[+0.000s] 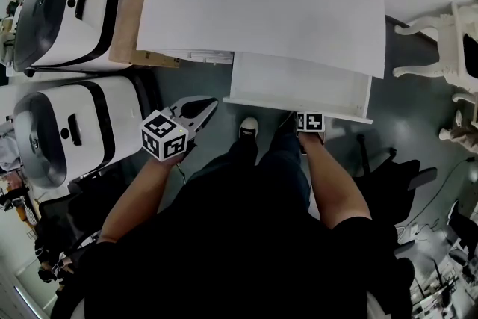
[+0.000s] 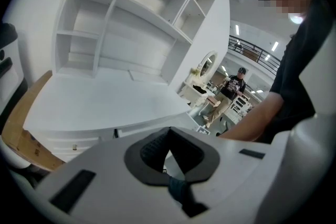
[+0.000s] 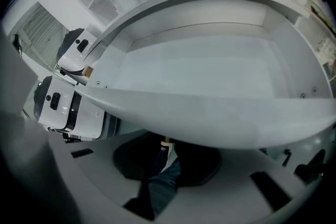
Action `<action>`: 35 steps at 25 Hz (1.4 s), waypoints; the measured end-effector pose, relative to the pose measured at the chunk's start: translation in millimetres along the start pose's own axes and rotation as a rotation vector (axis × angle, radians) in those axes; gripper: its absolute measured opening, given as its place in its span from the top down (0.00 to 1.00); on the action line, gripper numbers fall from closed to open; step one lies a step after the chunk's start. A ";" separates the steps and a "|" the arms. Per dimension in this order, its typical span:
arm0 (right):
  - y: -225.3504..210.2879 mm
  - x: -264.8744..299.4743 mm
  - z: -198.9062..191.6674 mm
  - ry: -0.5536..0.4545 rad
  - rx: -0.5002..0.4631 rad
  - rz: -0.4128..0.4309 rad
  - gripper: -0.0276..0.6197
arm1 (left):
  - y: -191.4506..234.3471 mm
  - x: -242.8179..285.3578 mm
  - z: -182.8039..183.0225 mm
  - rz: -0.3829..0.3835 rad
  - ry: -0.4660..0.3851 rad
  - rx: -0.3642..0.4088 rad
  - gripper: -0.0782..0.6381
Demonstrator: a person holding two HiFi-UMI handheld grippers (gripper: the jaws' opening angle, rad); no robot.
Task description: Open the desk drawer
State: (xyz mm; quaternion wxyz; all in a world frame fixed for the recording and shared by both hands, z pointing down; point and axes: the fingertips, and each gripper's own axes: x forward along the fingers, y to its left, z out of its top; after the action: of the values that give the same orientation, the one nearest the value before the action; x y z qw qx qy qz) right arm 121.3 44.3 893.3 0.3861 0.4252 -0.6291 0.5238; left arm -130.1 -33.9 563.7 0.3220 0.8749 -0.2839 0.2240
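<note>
— So, head view first: where is the drawer point(image 1: 299, 82)?
— It stands out from under the front edge of the white desk point(image 1: 261, 11), right of middle, and its inside is bare. The right gripper point(image 1: 310, 123) sits against its front rim, pointing steeply down. The left gripper point(image 1: 211, 104) hangs off to the left, well apart from the drawer and over the dark floor.
— What else is around?
— Two white machines point(image 1: 67, 7) with dark bands are on the left, one behind the other. A white chair point(image 1: 448, 41) is on the right, and a shoe point(image 1: 249, 128) sits just below the drawer front.
— And the left gripper view?
— The left gripper point(image 2: 168, 136) has its jaws together at the tips, with nothing between them. Beyond lie the desk top point(image 2: 105, 97) and its white shelves point(image 2: 131, 23). A person point(image 2: 233, 84) stands far off in the room.
— The right gripper view?
— It looks down into the drawer point(image 3: 210, 76), whose front rim crosses the frame. The right gripper point(image 3: 170, 152) has its jaws apart, and a trouser leg point(image 3: 163, 181) shows through the gap. Their tips run under that rim, so I cannot tell whether they pinch anything there.
</note>
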 end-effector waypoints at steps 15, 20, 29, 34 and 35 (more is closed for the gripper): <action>11.6 -3.6 -50.8 0.047 -0.002 0.002 0.83 | -13.1 5.3 -1.0 -0.039 0.014 0.035 0.88; 14.5 -6.1 -65.3 0.062 0.001 -0.004 0.84 | -19.0 6.2 -0.1 -0.052 0.012 0.042 0.88; 14.2 -5.8 -65.1 0.041 0.016 0.015 0.84 | -27.5 7.0 -5.4 -0.058 0.017 0.049 0.88; 14.1 -6.8 -65.3 0.032 0.028 0.020 0.84 | -30.8 6.7 -8.6 -0.058 0.020 0.050 0.88; 14.0 -6.7 -65.4 0.031 0.026 0.023 0.84 | -31.4 6.6 -9.0 -0.058 0.020 0.050 0.88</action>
State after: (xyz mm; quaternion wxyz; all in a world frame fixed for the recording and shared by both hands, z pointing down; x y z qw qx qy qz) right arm 113.0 111.0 892.4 0.3841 0.4149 -0.6209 0.5429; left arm -107.0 -10.2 560.0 0.3093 0.8882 -0.2496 0.2304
